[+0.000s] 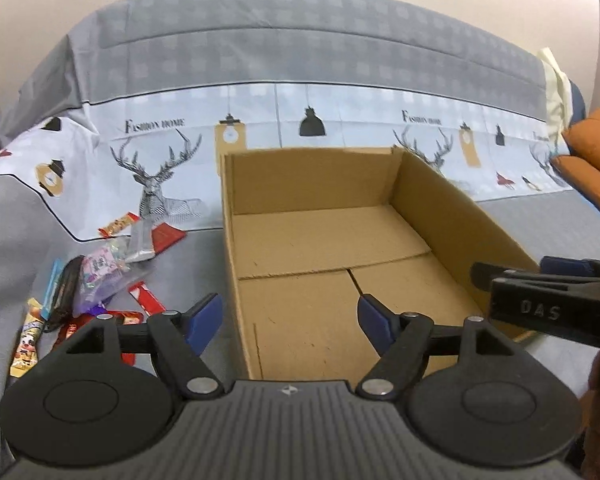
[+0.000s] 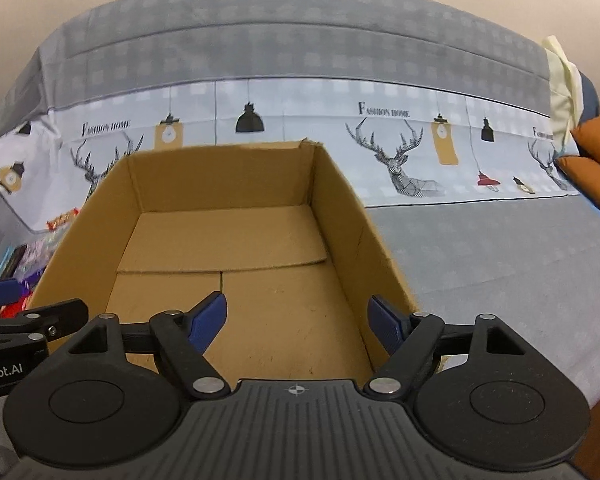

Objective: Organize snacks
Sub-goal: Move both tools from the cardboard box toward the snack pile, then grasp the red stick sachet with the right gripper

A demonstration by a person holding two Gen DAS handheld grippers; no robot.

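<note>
An open cardboard box (image 1: 440, 208) stands on the grey cover, and nothing lies inside it. A loose pile of snack packets (image 1: 100, 276) is spread left of the box, among them a silver pouch (image 1: 140, 242), a clear purple bag and several red wrappers. My left gripper (image 1: 290, 320) is open at the box's near left corner, one blue finger outside the wall and one over the floor. My right gripper (image 2: 298, 318) is open over the near right part of the box (image 2: 220, 184), holding nothing. Each gripper shows at the edge of the other's view.
The printed deer sheet (image 2: 400, 160) runs behind the box, with the grey padded back above it. Orange cushions (image 1: 596, 160) lie at the far right beside a cream cloth (image 2: 564, 80). Bare grey cover (image 2: 480, 260) stretches right of the box.
</note>
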